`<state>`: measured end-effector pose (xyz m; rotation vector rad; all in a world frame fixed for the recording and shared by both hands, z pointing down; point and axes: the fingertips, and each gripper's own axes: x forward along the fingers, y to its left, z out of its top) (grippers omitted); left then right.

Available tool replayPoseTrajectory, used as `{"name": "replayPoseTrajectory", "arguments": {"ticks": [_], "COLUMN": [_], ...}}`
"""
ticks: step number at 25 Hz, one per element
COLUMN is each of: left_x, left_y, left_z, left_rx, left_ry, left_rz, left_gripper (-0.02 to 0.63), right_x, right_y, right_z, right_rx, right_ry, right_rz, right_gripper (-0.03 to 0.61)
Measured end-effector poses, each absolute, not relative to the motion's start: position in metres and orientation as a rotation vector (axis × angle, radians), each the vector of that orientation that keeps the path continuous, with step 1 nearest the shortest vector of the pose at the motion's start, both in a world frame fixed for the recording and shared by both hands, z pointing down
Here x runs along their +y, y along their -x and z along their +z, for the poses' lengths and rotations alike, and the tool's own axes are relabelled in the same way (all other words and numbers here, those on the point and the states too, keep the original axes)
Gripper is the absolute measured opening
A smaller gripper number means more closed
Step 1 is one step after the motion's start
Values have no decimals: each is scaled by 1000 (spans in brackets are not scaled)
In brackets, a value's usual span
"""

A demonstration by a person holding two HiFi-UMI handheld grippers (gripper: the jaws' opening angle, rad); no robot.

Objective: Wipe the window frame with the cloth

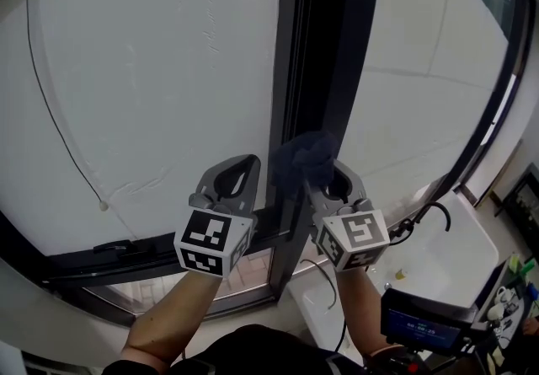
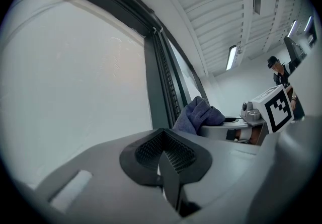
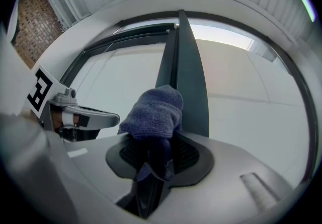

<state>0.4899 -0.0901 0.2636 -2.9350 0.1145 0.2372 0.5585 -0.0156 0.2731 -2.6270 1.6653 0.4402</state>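
Cloth [image 3: 153,112] is pinched in the right gripper [image 3: 151,155] at the window frame [image 1: 324,45] upright, with glass to either side; the left gripper [image 2: 163,160], jaws together on nothing, is held alongside.

The left gripper [image 2: 164,156] has its jaws pressed together with nothing between them. Farther off to the right, a blue cloth [image 2: 199,114] lies against the dark window frame [image 2: 157,92].

No word, brand or number can be read anywhere. The left white marker cube [image 1: 212,240] on the left gripper [image 1: 248,165] and the right white marker cube [image 1: 358,234] on the right gripper [image 1: 318,173] bear only black-and-white square patterns, not letters. The small dark blue-lit screen [image 1: 421,323] in the head view's lower right corner shows pale lines too blurred to read.
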Motion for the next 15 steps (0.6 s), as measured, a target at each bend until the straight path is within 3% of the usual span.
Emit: {"name": "replayPoseTrajectory", "arguments": {"ticks": [15], "left_x": [-80], "left_y": [-504], "left_z": [330], "left_rx": [84], "left_ry": [2984], "left_rz": [80], "left_gripper": [-6], "right_x": [-17], "right_y": [-561], "right_z": [337], "right_rx": [1687], "right_ry": [2640], "right_rz": [284], "right_gripper": [117]}}
